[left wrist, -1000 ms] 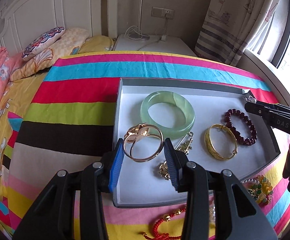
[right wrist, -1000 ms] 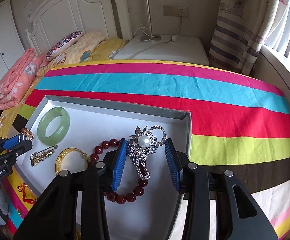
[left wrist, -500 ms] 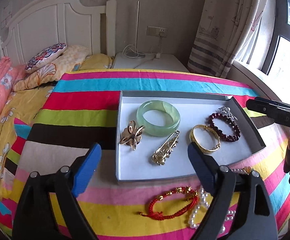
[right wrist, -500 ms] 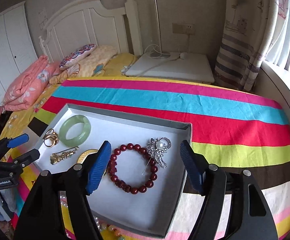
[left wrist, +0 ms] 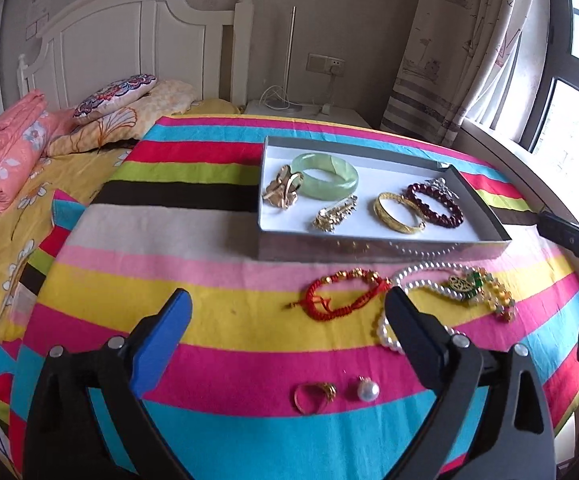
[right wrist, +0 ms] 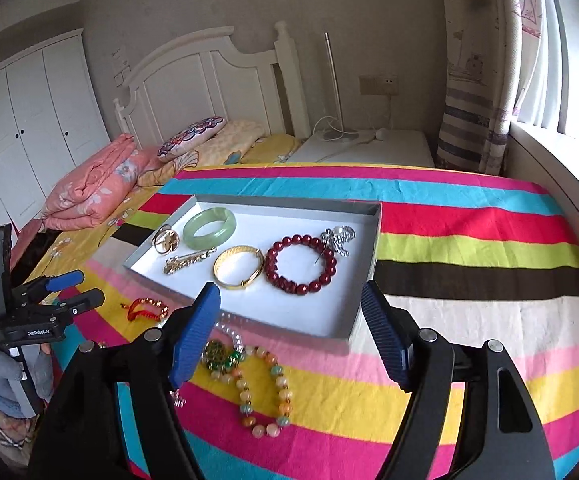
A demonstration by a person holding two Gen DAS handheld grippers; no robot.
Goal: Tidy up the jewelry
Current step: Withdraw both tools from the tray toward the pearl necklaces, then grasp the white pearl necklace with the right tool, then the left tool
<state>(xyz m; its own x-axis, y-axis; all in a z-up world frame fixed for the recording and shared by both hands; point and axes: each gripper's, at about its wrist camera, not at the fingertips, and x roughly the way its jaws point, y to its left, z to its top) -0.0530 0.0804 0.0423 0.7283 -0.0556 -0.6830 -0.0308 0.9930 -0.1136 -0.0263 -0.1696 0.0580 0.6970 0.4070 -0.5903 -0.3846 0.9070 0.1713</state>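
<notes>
I count six pieces already in the box (left wrist: 485,216): jade bangle (left wrist: 325,175), gold flower ring (left wrist: 283,192), gold pin (left wrist: 335,214), gold bangle (left wrist: 398,213), red bead bracelet (left wrist: 433,204) and silver brooch (right wrist: 339,240). Both of my grippers, left (left wrist: 287,312) and right (right wrist: 289,320), have just been opening and now stand spread with nothing between the jaws, clear of the box. Still on the cloth in front of it lie the red cord bracelet (left wrist: 341,294), pearl strand (left wrist: 393,332), coloured beads (right wrist: 267,396), small ring (left wrist: 314,396) and pearl pendant (left wrist: 367,389), so I judge I'm about halfway.
</notes>
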